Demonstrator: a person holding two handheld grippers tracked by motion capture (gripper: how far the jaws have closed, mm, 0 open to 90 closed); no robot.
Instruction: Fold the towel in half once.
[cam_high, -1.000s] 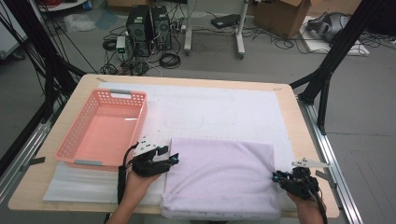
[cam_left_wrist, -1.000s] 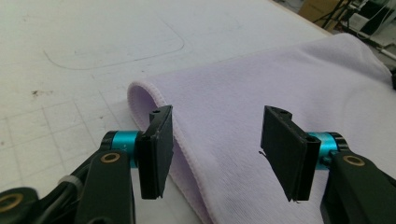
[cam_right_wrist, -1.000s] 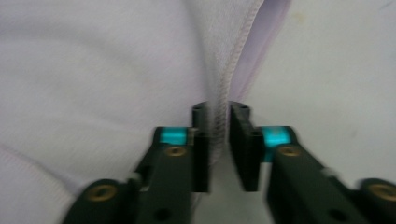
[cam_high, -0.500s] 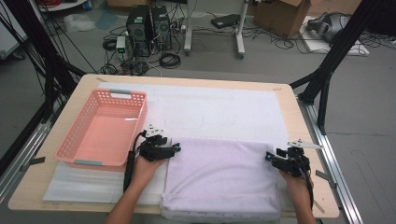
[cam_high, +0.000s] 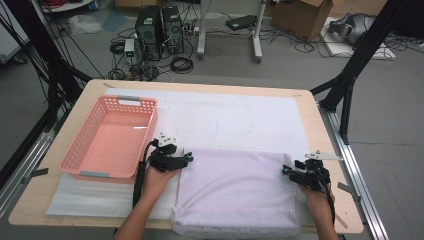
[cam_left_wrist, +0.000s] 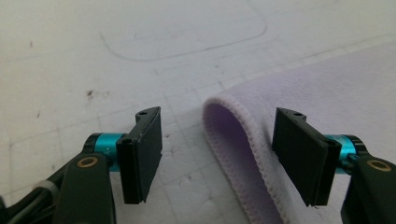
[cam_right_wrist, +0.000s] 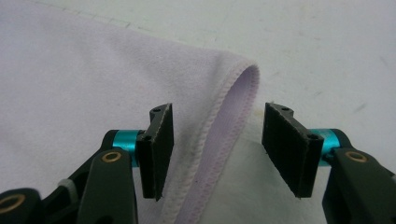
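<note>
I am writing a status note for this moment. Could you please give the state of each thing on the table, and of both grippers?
Lilac towel: folded, lying flat on the table, near edge hanging over the table edge.
Pink basket: upright, nothing inside.
Left gripper: open, jaws have just been opening, towel's corner between them, pads not pressing.
Right gripper: open, jaws have just been opening, towel's hem between them, pads not pressing.
</note>
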